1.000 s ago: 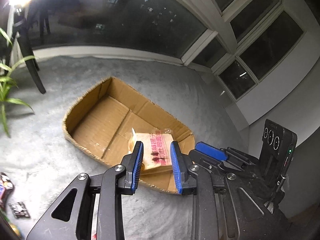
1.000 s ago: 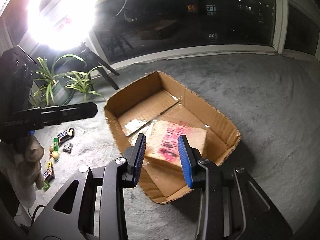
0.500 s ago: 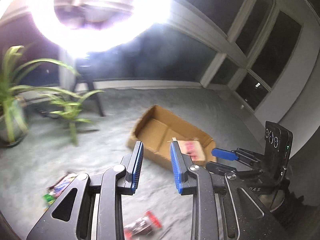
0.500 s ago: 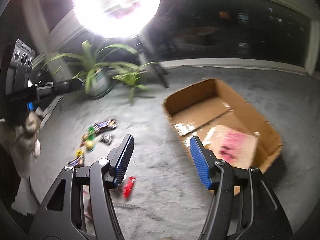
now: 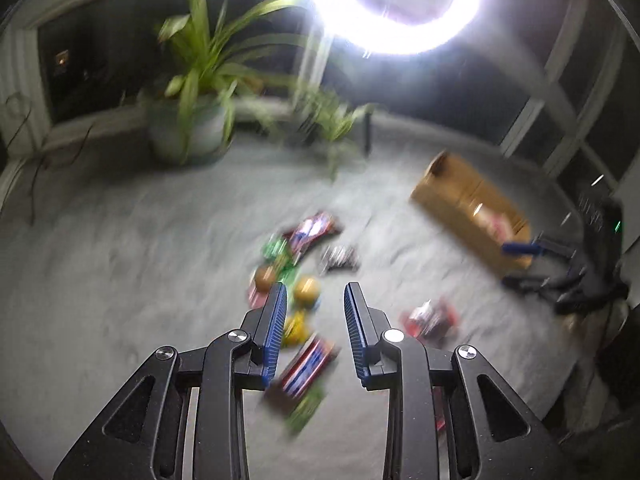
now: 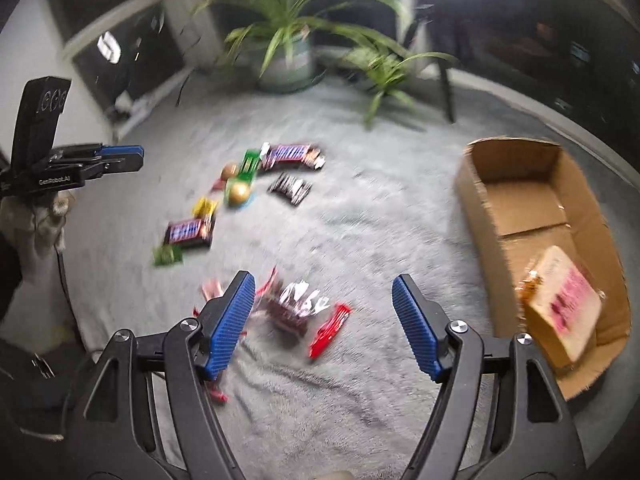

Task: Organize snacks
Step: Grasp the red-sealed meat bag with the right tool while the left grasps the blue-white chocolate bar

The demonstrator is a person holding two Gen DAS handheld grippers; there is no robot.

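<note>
Motion blurs both views. Loose snacks lie on the grey carpet. My left gripper (image 5: 315,292) hovers over a dark chocolate bar (image 5: 308,364), a yellow sweet (image 5: 296,328) and a golden ball (image 5: 307,288); its jaws are opening, narrowly apart, and grip nothing. My right gripper (image 6: 324,280) is also opening, wide, above a silver-brown packet (image 6: 296,306) and a red wrapper (image 6: 332,326), touching neither. The cardboard box (image 6: 520,208) stands to the right with a pink-labelled bread packet (image 6: 560,300) inside. Each gripper shows in the other's view: the left gripper (image 6: 120,156), the right gripper (image 5: 520,264).
More bars (image 6: 290,154), a black packet (image 6: 290,188) and a green packet (image 6: 248,164) lie further back. A large potted plant (image 6: 288,60), a smaller plant (image 6: 384,72) and a dark stand leg (image 6: 446,92) stand by the windows. A bright ring light (image 5: 394,4) glares overhead.
Both grippers swung left, away from the box, and now hang over the loose snacks. The right jaws spread from nearly closed to wide. The bread packet stayed in the box.
</note>
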